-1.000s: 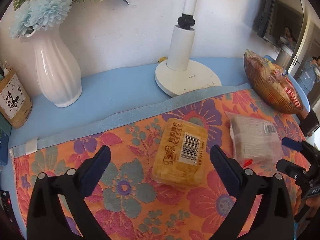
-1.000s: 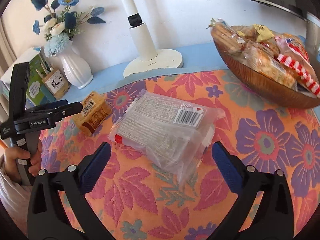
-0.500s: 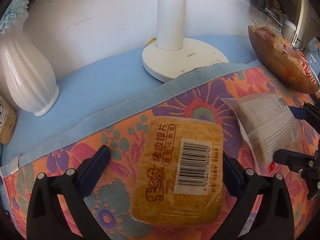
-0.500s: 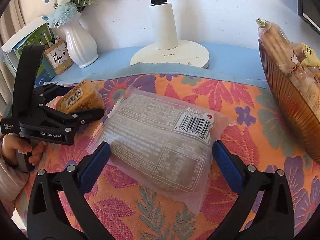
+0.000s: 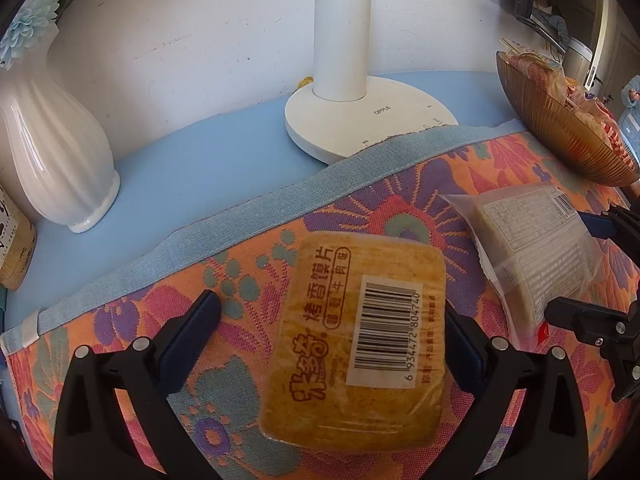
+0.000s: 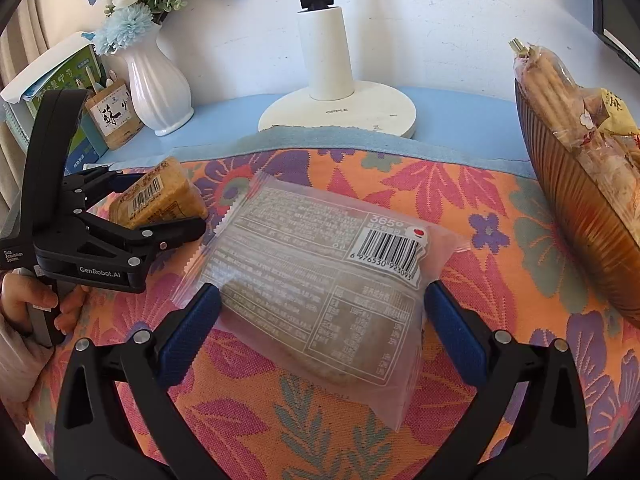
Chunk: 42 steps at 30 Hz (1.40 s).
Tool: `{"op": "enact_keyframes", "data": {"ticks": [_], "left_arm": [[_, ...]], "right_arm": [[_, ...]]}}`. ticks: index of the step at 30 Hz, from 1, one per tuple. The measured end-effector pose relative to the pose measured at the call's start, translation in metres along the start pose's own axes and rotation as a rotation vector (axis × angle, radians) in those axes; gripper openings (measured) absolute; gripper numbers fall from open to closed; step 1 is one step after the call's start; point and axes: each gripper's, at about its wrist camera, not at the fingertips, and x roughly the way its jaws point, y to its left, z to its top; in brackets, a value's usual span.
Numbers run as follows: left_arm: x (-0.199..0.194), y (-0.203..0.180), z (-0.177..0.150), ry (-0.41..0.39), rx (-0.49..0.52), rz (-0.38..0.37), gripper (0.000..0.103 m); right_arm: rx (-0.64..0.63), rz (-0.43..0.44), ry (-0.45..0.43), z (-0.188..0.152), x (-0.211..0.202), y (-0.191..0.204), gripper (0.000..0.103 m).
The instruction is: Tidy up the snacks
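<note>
A golden-brown snack packet (image 5: 356, 336) with a barcode lies on the floral cloth (image 5: 248, 264) between the fingers of my left gripper (image 5: 332, 320), which is open around it. It also shows in the right wrist view (image 6: 156, 198). A clear wrapped pastry packet (image 6: 320, 276) lies between the fingers of my right gripper (image 6: 320, 312), open around it; it also shows in the left wrist view (image 5: 528, 240). The left gripper (image 6: 120, 216) shows at the left of the right wrist view. A brown snack bowl (image 6: 580, 200) holds several snacks at the right.
A white lamp base (image 5: 360, 120) stands at the back on the blue table (image 5: 180, 168). A white vase (image 5: 56, 148) with flowers stands at the back left. A wooden pen holder (image 6: 114, 116) and a green box (image 6: 60, 76) sit beside it.
Both grippers have moved forward and down over their packets. The golden packet now lies between the left fingers and the clear packet between the right fingers. Both stay open.
</note>
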Motion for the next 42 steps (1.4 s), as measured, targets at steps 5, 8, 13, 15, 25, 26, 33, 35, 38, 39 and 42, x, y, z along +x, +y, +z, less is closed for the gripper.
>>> {"op": "enact_keyframes", "data": {"ticks": [5,8,13,15,25,26,33,35,38,39,42], "left_arm": [[0.000,0.000,0.000,0.001,0.001,0.002,0.098],[0.000,-0.001,0.000,0.001,0.001,0.002,0.098],[0.001,-0.002,0.001,0.002,0.001,0.000,0.098],[0.001,-0.003,0.001,0.002,0.002,0.001,0.098],[-0.005,0.001,-0.001,-0.036,-0.002,-0.021,0.079],[-0.008,0.000,-0.002,-0.051,0.006,-0.022,0.069],[-0.013,0.000,-0.003,-0.087,0.014,0.018,0.054],[-0.017,0.008,-0.003,-0.106,-0.024,0.015,0.054],[-0.023,0.014,-0.004,-0.130,-0.067,0.044,0.054],[-0.024,0.014,-0.003,-0.130,-0.073,0.055,0.054],[-0.027,0.015,-0.004,-0.138,-0.069,0.067,0.054]], "right_arm": [[0.003,0.007,0.000,0.000,0.001,-0.001,0.100],[0.001,0.005,0.001,0.000,0.001,-0.001,0.100],[0.018,0.015,-0.001,-0.001,0.000,-0.003,0.100],[0.020,0.020,-0.004,-0.002,-0.001,-0.004,0.100],[0.001,0.032,0.020,-0.003,0.001,-0.004,0.100],[0.000,0.033,0.022,-0.001,0.002,-0.003,0.100],[-0.007,0.028,-0.066,-0.005,-0.010,0.015,0.065],[0.025,0.120,-0.176,-0.009,-0.030,0.008,0.033],[0.072,0.121,-0.286,-0.015,-0.049,-0.001,0.028],[0.081,0.129,-0.318,-0.017,-0.054,-0.003,0.028],[0.090,0.154,-0.381,-0.022,-0.065,-0.006,0.026]]}}
